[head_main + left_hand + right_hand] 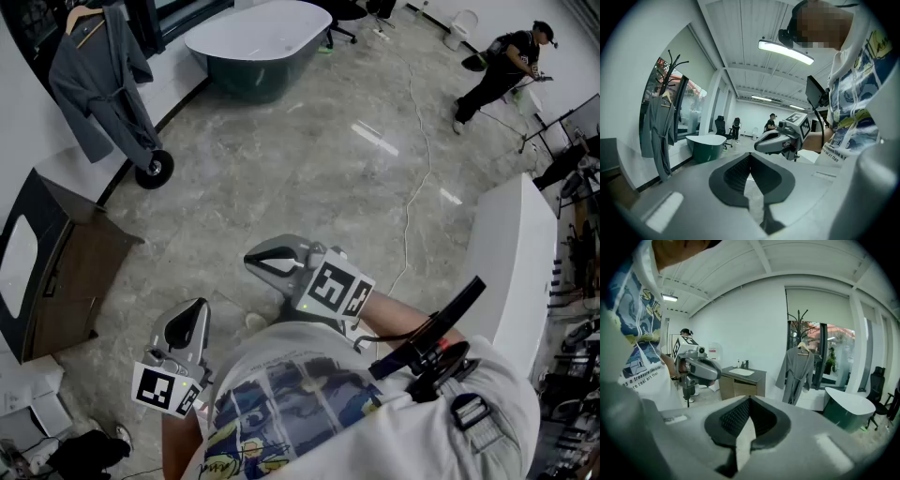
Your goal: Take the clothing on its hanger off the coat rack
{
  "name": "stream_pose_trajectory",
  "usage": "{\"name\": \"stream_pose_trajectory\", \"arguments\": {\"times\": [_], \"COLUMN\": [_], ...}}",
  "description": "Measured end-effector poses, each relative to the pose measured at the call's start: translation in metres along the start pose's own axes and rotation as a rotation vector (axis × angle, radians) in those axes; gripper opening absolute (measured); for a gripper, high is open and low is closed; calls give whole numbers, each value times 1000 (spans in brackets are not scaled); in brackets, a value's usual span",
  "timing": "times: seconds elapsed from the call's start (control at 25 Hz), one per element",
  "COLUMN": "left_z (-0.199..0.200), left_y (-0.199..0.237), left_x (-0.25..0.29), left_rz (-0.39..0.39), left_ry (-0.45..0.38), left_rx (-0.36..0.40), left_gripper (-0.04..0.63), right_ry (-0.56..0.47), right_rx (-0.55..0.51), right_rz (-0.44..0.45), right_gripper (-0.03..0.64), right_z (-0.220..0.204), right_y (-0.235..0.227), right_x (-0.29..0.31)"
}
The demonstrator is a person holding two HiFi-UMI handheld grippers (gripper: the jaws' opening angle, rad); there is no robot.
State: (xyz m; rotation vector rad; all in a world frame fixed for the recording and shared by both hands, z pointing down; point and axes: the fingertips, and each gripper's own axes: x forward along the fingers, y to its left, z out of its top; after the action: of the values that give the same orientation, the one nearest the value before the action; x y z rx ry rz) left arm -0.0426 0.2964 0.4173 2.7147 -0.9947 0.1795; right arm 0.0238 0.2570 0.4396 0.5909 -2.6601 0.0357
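A grey robe [98,80] hangs on a wooden hanger [82,13] from the black coat rack, far off at the top left of the head view. In the right gripper view the robe [797,376] hangs under its hanger [802,347] on the branched rack [799,317]. In the left gripper view the robe [658,126] shows at the left. My left gripper [192,314] and right gripper [258,262] are held close to my body, well short of the rack. Both are shut with nothing in them. Each shows in the other's view: right gripper [761,144], left gripper [715,371].
A white and green bathtub [262,42] stands beyond the rack's wheeled foot [155,169]. A dark vanity with a sink [47,272] is at the left. A white counter [511,253] is at the right, a cable [417,169] crosses the floor, and a person [497,70] crouches far off.
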Motion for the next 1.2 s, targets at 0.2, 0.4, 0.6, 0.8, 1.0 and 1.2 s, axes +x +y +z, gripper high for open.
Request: {"name": "stream_pose_trajectory", "arguments": {"times": [0.2, 0.4, 0.6, 0.8, 1.0, 1.2], "left_z": [-6, -16, -4, 8, 45, 86], "left_y": [1, 5, 41, 86, 165, 240], "left_x": [-4, 9, 24, 56, 97, 133], "left_rz": [-4, -15, 7, 33, 94, 200], "left_ry": [12, 22, 12, 16, 20, 8], "left_rx": [4, -5, -11, -1, 13, 29], "left_gripper": [3, 3, 3, 18, 30, 64], "right_ry": [-5, -2, -39, -51, -91, -87], "right_rx": [7, 51, 25, 12, 31, 25], "right_rz": [3, -30, -52, -19, -7, 8], "right_gripper": [2, 2, 36, 69, 90, 104], "right_z": [-2, -17, 2, 14, 35, 38], "right_y": [7, -6, -46, -95, -174, -241], "right_x": [4, -4, 12, 42, 84, 98]}}
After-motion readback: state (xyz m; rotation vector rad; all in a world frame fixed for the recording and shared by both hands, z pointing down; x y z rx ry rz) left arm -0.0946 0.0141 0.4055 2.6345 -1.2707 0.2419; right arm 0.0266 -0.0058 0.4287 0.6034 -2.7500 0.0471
